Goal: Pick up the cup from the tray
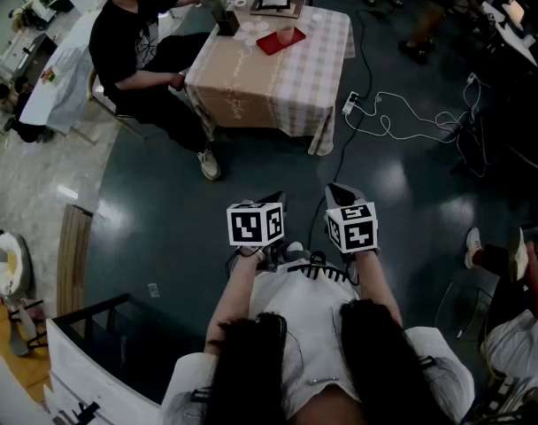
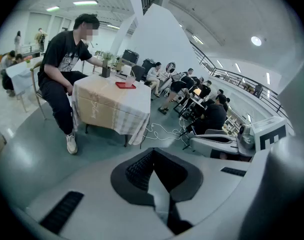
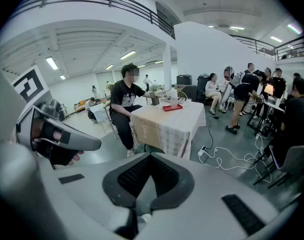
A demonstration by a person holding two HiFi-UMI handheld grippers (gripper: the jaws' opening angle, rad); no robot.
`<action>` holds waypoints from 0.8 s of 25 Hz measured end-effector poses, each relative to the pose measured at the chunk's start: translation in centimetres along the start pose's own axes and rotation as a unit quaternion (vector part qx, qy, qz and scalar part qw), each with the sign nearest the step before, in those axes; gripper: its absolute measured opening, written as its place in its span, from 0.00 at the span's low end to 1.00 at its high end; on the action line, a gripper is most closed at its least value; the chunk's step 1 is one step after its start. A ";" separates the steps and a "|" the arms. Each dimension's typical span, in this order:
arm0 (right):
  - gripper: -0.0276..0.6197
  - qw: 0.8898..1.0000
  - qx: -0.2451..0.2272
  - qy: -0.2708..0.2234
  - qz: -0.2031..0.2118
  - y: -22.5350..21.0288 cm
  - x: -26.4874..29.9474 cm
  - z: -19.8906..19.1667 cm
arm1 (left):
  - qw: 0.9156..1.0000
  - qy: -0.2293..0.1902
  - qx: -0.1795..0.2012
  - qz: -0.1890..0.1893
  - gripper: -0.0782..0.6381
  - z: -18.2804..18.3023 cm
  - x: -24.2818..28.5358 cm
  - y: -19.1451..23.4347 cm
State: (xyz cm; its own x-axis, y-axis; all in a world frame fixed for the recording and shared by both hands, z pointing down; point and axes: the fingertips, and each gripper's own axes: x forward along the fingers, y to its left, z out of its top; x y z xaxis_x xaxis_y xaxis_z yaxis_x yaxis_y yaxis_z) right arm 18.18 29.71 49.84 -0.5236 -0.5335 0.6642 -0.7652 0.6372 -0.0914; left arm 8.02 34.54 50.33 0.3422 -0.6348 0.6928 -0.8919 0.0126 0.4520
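the cup (image 1: 287, 34) stands upright on the red tray (image 1: 274, 44), toward the tray's 2 o'clock end, on a table (image 1: 291, 87) under a checked cloth. in the left gripper view the cup (image 2: 130, 82) and tray (image 2: 125, 86) show small on the table top (image 2: 137, 96), and the right gripper view shows the same cup (image 3: 174, 102) on the tray (image 3: 172, 108). a dark plant pot (image 1: 225, 18) stands on the table at the tray's 10 o'clock. a person in black (image 1: 132, 47) sits at the table's 9 o'clock side, one arm stretched over the top. on the dark floor (image 1: 163, 202) at the table's 4 o'clock lies a power strip (image 1: 350, 103) with a white cable (image 1: 411, 118) looping off toward 3 o'clock.

both grippers are held side by side well apart from the table, which lies at their 12 o'clock. the left gripper (image 1: 276, 199) is clenched, its jaws together with nothing between them (image 2: 152, 153). the right gripper (image 1: 340, 192) is likewise clenched and empty (image 3: 151, 157).
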 end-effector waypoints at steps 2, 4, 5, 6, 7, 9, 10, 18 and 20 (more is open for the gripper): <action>0.05 1.000 0.001 -0.001 -0.001 -0.1 -0.1 0.3 | 1.000 -0.002 -0.002 -0.002 0.12 0.3 0.0 0.0; 0.05 1.000 0.002 -0.002 -0.003 -0.3 -0.1 0.4 | 1.000 -0.004 -0.005 -0.004 0.12 0.6 0.0 0.0; 0.05 1.000 0.001 -0.002 -0.004 -0.4 0.0 0.4 | 1.000 -0.005 -0.006 -0.004 0.12 0.6 0.0 0.0; 0.05 1.000 0.001 -0.001 -0.005 -0.5 0.0 0.4 | 1.000 -0.006 -0.005 -0.003 0.12 0.6 0.0 0.1; 0.05 1.000 0.001 0.000 -0.005 -0.4 0.0 0.3 | 1.000 -0.007 -0.003 0.000 0.12 0.6 0.0 0.2; 0.05 1.000 0.000 0.001 -0.003 -0.3 0.2 0.2 | 1.000 -0.007 0.008 0.011 0.12 0.7 0.0 0.4; 0.05 1.000 0.001 0.002 -0.002 -0.2 0.3 0.2 | 1.000 -0.007 0.014 0.015 0.12 0.8 0.0 0.5; 0.07 0.999 0.031 -0.035 0.010 -0.7 0.5 1.4 | 1.000 -0.010 0.010 0.015 0.12 1.1 -0.1 0.7; 0.20 0.998 0.031 -0.051 0.031 -0.4 0.5 2.3 | 1.000 -0.009 0.008 0.014 0.12 1.4 0.1 0.8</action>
State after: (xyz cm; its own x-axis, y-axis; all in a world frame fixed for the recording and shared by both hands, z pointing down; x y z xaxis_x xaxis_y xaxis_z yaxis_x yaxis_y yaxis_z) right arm 17.36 27.87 48.48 -0.6039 -0.5492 0.5776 -0.7497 0.6374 -0.1777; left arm 6.91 33.39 49.99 0.3122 -0.6483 0.6945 -0.9057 0.0176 0.4236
